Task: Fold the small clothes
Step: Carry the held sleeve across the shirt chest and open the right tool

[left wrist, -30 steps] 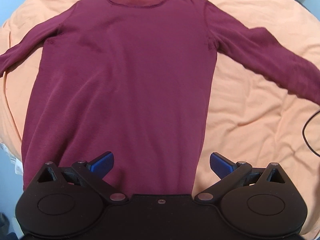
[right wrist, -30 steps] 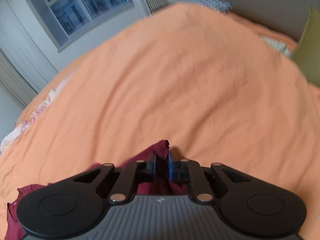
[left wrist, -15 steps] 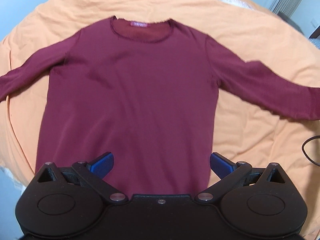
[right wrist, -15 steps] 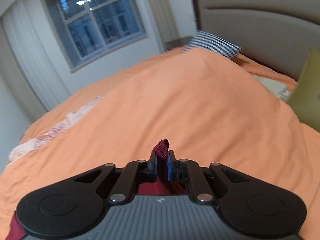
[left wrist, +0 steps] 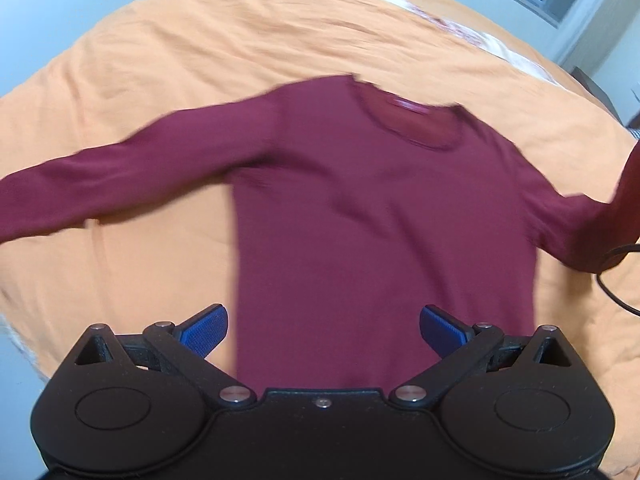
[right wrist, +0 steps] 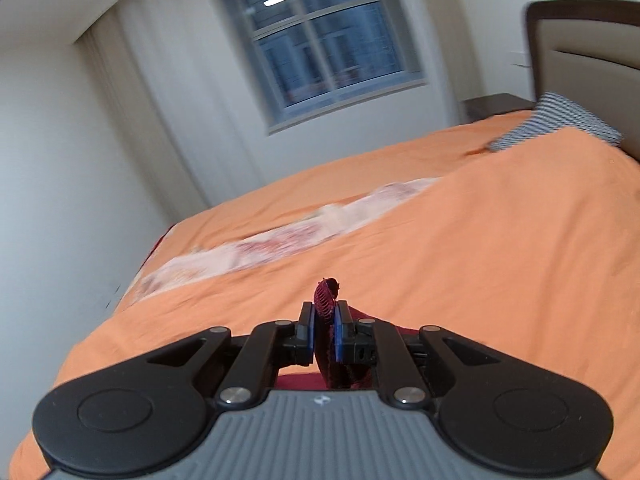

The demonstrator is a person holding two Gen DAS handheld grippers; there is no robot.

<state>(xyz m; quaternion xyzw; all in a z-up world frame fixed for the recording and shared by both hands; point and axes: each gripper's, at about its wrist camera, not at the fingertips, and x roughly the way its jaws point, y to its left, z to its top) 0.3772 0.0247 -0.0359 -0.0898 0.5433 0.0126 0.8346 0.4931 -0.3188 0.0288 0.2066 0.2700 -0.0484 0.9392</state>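
A maroon long-sleeved shirt (left wrist: 380, 216) lies flat, front up, on the orange bedspread (left wrist: 200, 52), neckline away from me. Its left sleeve (left wrist: 120, 184) stretches out flat to the left. Its right sleeve (left wrist: 600, 216) rises off the bed at the frame's right edge. My left gripper (left wrist: 322, 328) hovers open above the shirt's lower hem, blue pads wide apart, holding nothing. In the right wrist view my right gripper (right wrist: 324, 328) is shut on the maroon sleeve cuff (right wrist: 326, 294), which sticks up between the pads, raised over the bed.
The orange bedspread (right wrist: 480, 260) covers a wide bed with a patterned sheet strip (right wrist: 280, 236) near its far edge. A checked pillow (right wrist: 560, 124) and headboard (right wrist: 580, 52) are at the right. A window (right wrist: 324, 44) is ahead. A black cable (left wrist: 616, 288) lies at the right.
The right gripper has lifted the sleeve cuff higher and tilted up toward the window. The left gripper's view has swung right, so the shirt now sits right of centre; it stays open.
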